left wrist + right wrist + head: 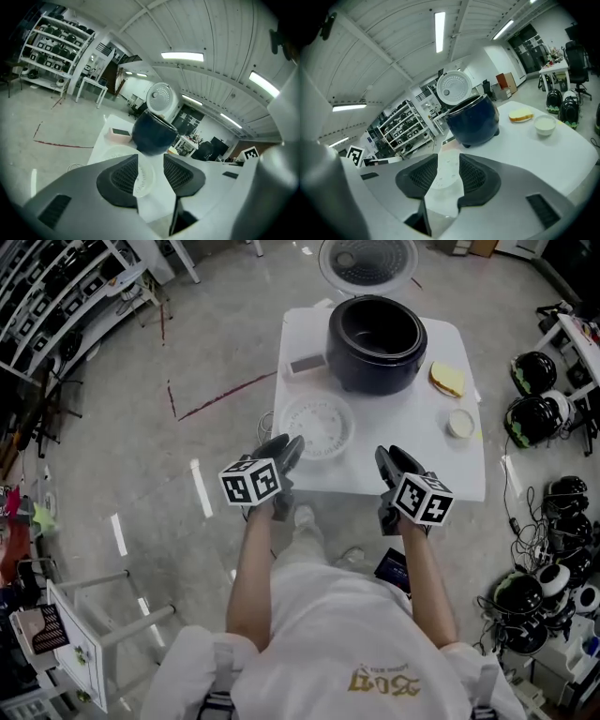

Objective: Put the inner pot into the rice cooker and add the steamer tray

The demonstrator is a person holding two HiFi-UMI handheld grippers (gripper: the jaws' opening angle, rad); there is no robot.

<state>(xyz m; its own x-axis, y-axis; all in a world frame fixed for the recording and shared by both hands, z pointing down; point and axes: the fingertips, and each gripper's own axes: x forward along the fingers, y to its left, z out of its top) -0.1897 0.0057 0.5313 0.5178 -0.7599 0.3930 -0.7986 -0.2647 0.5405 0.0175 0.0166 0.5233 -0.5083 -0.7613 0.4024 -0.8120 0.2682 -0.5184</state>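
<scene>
Bench [450, 465]: white. Rice cooker [361, 376]: dark navy body, white lid [367, 261] with a dotted inner face. Steamer tray [317, 426]: white, perforated in rings. Left tool [287, 448] and right tool [391, 460]: dark grey, mesh-patterned pads, white cubes with black square markers. Floor [141, 456]: grey, with one red line.

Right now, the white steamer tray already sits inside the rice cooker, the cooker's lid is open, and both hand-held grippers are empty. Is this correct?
Not quite. The steamer tray is not inside the rice cooker. It lies flat on the table in front of the cooker, toward the left, as the head view shows. The lid is open, and the left hand-held gripper and right hand-held gripper are both empty.
</scene>
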